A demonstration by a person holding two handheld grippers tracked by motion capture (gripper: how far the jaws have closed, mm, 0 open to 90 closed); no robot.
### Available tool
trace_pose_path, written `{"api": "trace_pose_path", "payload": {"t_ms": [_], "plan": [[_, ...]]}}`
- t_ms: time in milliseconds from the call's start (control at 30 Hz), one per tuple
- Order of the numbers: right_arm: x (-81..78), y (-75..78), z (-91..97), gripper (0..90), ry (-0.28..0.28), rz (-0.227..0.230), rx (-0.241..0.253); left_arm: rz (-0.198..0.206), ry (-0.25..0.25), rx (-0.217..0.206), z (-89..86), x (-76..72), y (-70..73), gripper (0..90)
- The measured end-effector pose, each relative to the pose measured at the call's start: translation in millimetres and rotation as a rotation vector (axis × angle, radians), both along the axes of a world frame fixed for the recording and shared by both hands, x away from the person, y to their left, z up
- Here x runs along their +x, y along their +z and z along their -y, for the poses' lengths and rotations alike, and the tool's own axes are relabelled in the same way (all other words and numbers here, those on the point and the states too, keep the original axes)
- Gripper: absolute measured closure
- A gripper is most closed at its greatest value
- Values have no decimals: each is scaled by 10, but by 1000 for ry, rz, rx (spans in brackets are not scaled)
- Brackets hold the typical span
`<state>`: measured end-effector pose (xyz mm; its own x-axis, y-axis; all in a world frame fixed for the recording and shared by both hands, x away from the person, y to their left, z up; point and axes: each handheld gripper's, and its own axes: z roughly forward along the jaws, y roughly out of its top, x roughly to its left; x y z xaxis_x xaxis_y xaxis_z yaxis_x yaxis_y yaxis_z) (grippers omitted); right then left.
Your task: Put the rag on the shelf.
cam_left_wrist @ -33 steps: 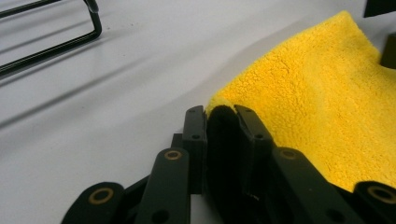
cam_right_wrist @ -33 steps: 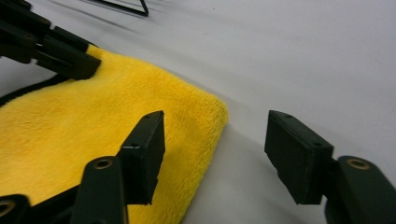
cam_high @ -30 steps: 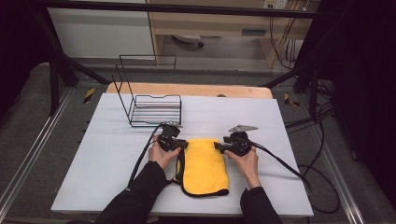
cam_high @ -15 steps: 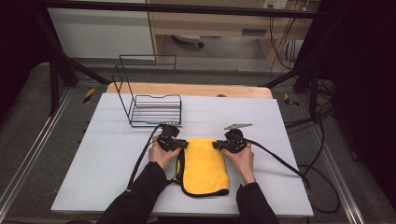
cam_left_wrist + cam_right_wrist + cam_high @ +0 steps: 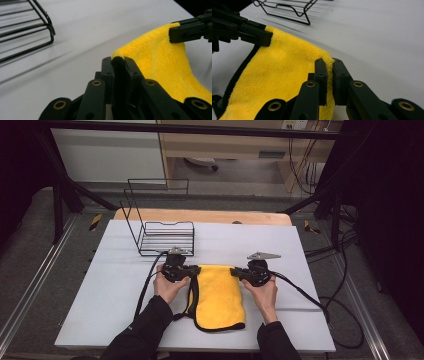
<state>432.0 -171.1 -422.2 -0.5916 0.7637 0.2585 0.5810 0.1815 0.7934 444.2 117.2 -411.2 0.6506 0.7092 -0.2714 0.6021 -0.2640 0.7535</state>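
A yellow towel (image 5: 219,295) with a black trim lies folded on the white table (image 5: 100,285), its far edge lifted between two grippers. My left gripper (image 5: 192,271) is shut on the towel's far left corner (image 5: 118,55). My right gripper (image 5: 237,272) is shut on the far right corner (image 5: 329,58). In the left gripper view the right gripper (image 5: 191,30) holds the opposite corner. In the right gripper view the left gripper (image 5: 242,30) pinches the other corner. The towel (image 5: 277,75) hangs slack between them.
A black wire rack (image 5: 160,227) stands on the table behind the left gripper, close to it. Cables (image 5: 310,297) trail from the right gripper over the table's right side. A wooden board (image 5: 200,216) lies along the table's far edge.
Both grippers have shifted slightly away from the person with the towel's far corners in them, and the right gripper has come a little toward the left.
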Motion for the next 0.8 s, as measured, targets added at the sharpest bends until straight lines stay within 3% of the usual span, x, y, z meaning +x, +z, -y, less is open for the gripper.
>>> {"api": "trace_pose_path", "payload": {"t_ms": [333, 433, 800], "plan": [[-220, 170, 62, 841, -2, 86, 69, 70, -17, -69, -58, -201, 194, 797], [-286, 266, 52, 841, 4, 131, 56, 102, -16, -71, -67, -267, 269, 797], [-464, 625, -6, 841, 1, 260, 80, 210, -23, -138, -170, -488, 605, 799]]}}
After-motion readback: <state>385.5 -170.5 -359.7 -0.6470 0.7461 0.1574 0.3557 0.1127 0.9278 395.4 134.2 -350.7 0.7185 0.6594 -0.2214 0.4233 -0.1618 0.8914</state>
